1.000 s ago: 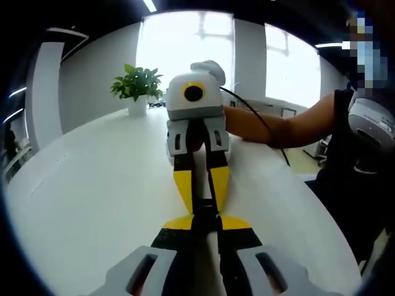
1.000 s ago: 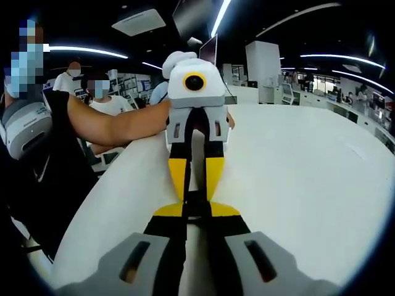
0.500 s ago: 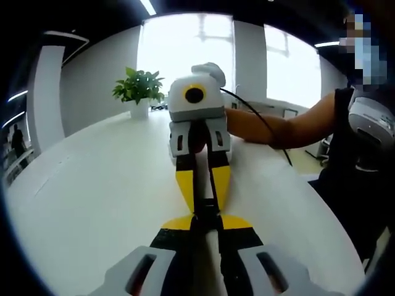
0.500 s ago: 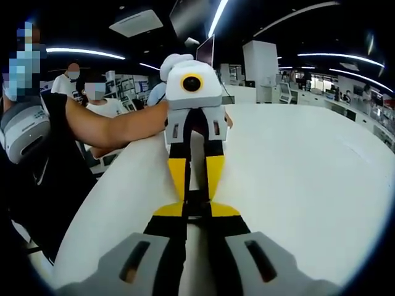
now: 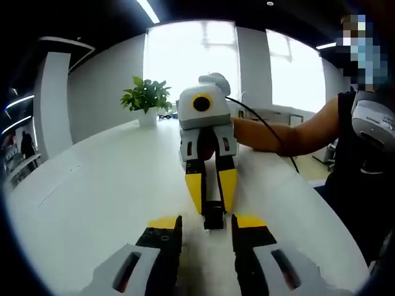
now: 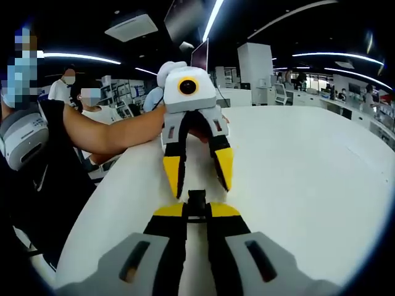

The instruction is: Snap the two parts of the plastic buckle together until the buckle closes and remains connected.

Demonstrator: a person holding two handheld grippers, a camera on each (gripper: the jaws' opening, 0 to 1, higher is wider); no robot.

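The black plastic buckle (image 5: pixel 213 217) shows as one small dark piece just above the white table (image 5: pixel 92 197). My right gripper (image 5: pixel 213 206) comes in from the far side of the left gripper view, shut on the buckle's far end. My left gripper (image 5: pixel 207 223) stands open, its yellow-tipped jaws spread on both sides of the buckle without touching it. In the right gripper view, the buckle (image 6: pixel 196 200) sticks out beyond my right gripper (image 6: pixel 197 211), and my left gripper (image 6: pixel 199 185) hangs open just past it.
A potted plant (image 5: pixel 147 98) stands at the far end of the table. A person's arm (image 5: pixel 278 132) reaches in from the right, close to the table's edge. Seated people (image 6: pixel 92 98) are in the background beyond the table edge (image 6: pixel 111 203).
My left gripper has opened, let go of the buckle and drawn back a little. My right gripper keeps its hold on the buckle.
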